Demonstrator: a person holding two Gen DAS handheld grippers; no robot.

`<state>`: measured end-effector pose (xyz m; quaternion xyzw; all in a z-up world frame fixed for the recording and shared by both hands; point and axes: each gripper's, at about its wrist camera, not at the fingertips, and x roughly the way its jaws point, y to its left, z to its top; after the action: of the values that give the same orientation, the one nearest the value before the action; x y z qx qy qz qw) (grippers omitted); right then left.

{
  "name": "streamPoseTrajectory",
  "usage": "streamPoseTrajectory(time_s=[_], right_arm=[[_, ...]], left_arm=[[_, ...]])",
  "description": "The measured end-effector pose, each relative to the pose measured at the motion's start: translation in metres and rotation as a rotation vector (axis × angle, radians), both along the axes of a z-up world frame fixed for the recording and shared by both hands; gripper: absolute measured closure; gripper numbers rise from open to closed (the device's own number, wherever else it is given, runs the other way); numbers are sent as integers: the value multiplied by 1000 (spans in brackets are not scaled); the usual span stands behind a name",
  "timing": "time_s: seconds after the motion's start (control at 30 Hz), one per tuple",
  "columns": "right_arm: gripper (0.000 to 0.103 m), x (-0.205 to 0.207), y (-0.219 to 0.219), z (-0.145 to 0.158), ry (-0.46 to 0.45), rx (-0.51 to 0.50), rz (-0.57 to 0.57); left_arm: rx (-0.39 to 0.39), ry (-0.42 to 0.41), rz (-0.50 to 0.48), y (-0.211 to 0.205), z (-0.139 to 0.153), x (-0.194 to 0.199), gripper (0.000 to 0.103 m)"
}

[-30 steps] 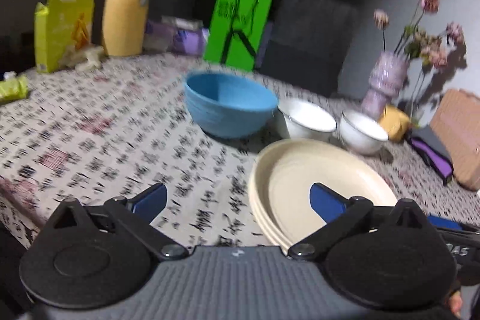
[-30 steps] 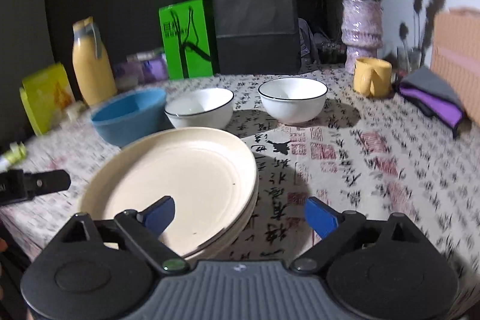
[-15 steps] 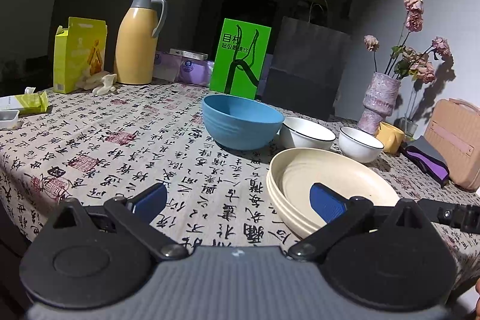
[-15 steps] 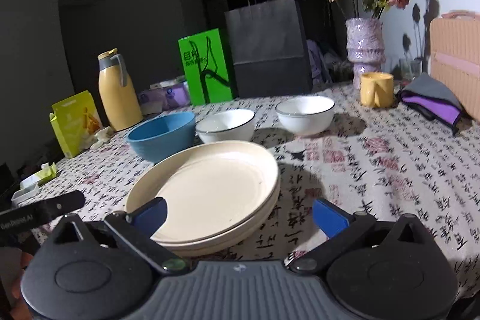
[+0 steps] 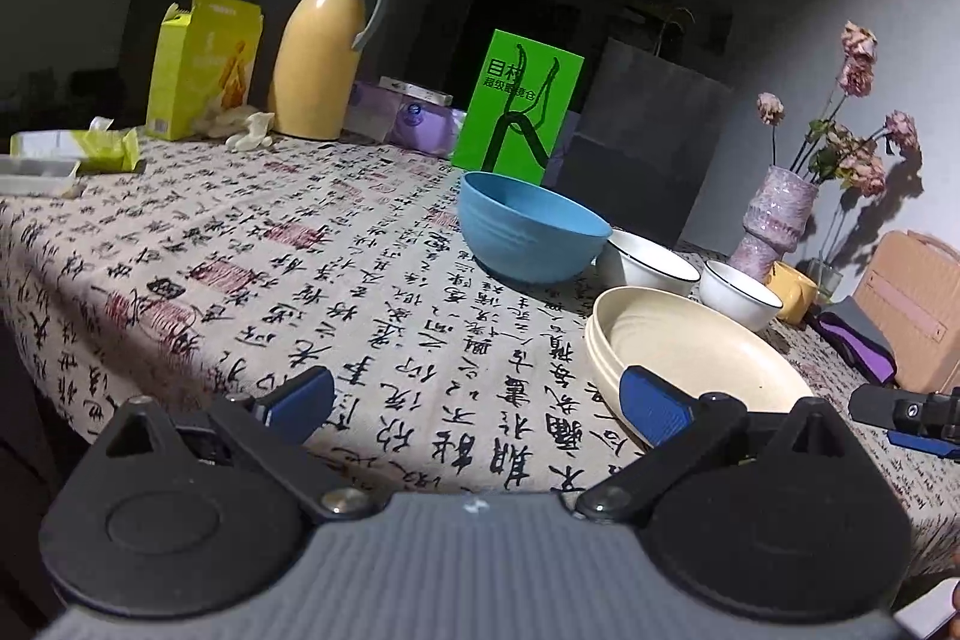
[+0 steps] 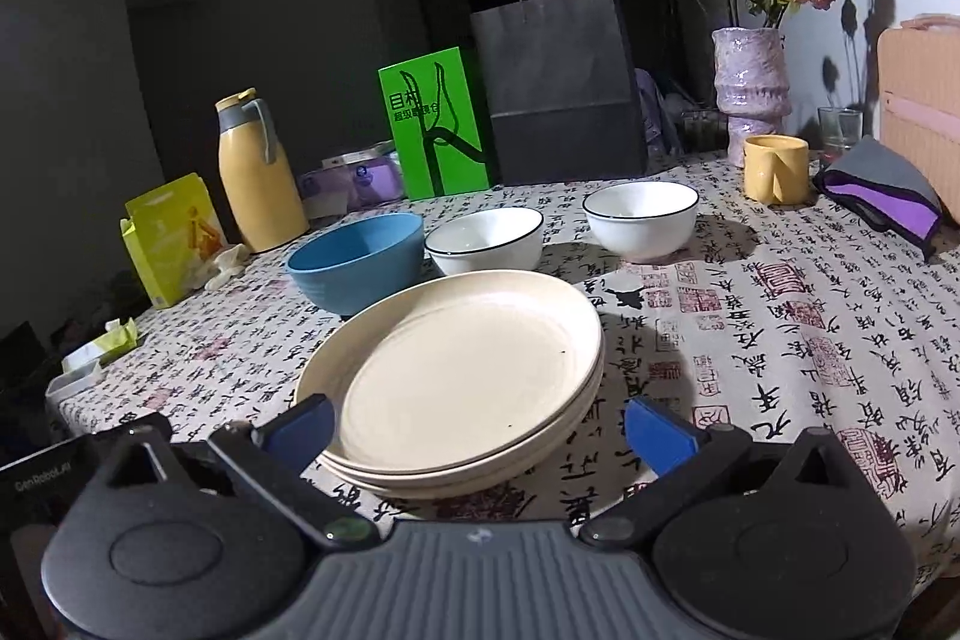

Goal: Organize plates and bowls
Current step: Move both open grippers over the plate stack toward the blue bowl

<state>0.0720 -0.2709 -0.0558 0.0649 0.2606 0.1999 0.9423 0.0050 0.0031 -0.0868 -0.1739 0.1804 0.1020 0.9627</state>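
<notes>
A stack of cream plates (image 6: pixel 462 376) lies on the calligraphy-print tablecloth (image 6: pixel 780 340) near the front edge. Behind it stand a blue bowl (image 6: pixel 360 262) and two white bowls (image 6: pixel 486 241) (image 6: pixel 642 217) in a row. My right gripper (image 6: pixel 478 430) is open wide, with the stack's near rim between its blue pads (image 6: pixel 657 430) but untouched. My left gripper (image 5: pixel 477 406) is open and empty, low at the table edge, left of the plates (image 5: pixel 690 352). The blue bowl (image 5: pixel 528 232) sits further back. The right gripper's tip (image 5: pixel 900 409) shows at the right.
At the back stand a yellow thermos (image 6: pixel 255 172), a green box (image 6: pixel 435 124), a black paper bag (image 6: pixel 558 82) and a vase of flowers (image 6: pixel 750 82). A yellow mug (image 6: pixel 774 169) and purple-grey cloth (image 6: pixel 882 196) are at right; a yellow carton (image 5: pixel 201 64) at left.
Both grippers have drawn back from the dishes toward the table's front edge. The left one has also sunk and shifted left. The right jaws stand slightly wider.
</notes>
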Motion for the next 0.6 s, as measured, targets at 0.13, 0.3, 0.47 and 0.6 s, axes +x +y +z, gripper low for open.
streamPoseTrajectory(time_s=[0.13, 0.3, 0.47, 0.6], right_arm=[[0, -2, 6, 3, -27, -45, -30], [0, 1, 3, 4, -22, 8, -30], [0, 0, 8, 2, -37, 15, -6], [0, 1, 12, 1, -49, -4, -12]], left_arm=[[7, -19, -10, 0, -1, -6, 0], [29, -41, -6, 2, -3, -11, 0], [16, -40, -5, 9, -8, -13, 0], [6, -36, -16, 12, -11, -12, 0]])
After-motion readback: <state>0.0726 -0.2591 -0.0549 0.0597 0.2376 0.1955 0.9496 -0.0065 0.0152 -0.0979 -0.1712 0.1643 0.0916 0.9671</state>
